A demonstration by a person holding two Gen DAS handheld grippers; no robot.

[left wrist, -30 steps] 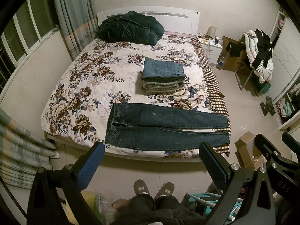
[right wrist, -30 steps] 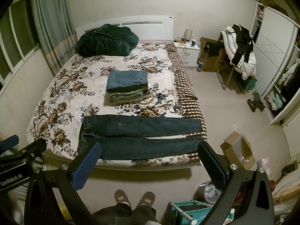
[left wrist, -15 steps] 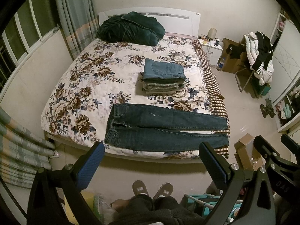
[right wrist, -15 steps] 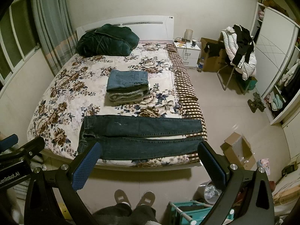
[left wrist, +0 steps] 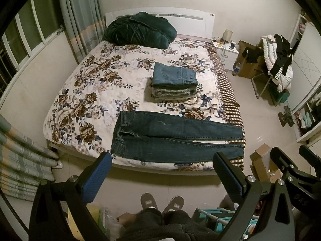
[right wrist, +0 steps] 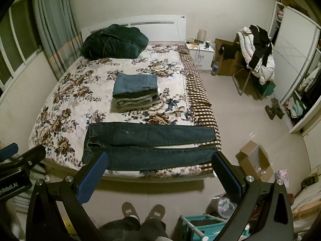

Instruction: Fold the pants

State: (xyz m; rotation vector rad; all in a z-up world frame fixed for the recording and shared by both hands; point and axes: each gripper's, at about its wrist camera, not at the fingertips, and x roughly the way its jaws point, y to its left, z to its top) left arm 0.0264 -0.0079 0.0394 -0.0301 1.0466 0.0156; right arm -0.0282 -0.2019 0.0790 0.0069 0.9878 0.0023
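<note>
Dark blue jeans (left wrist: 172,138) lie flat across the near edge of the bed, waist to the left, legs side by side running right; they also show in the right wrist view (right wrist: 148,146). My left gripper (left wrist: 160,164) is open and empty, held well back from the bed above the floor. My right gripper (right wrist: 159,164) is open and empty too, at about the same distance. The right gripper shows at the lower right of the left wrist view (left wrist: 291,164).
A stack of folded pants (left wrist: 173,84) sits mid-bed on the floral cover (left wrist: 84,100). A dark green duvet (left wrist: 140,30) lies at the headboard. A cardboard box (right wrist: 253,160), a teal rack (right wrist: 200,225) and my slippered feet (right wrist: 142,210) are on the floor.
Both views have shifted very slightly; the jeans and the stack have not moved. Both grippers stay open.
</note>
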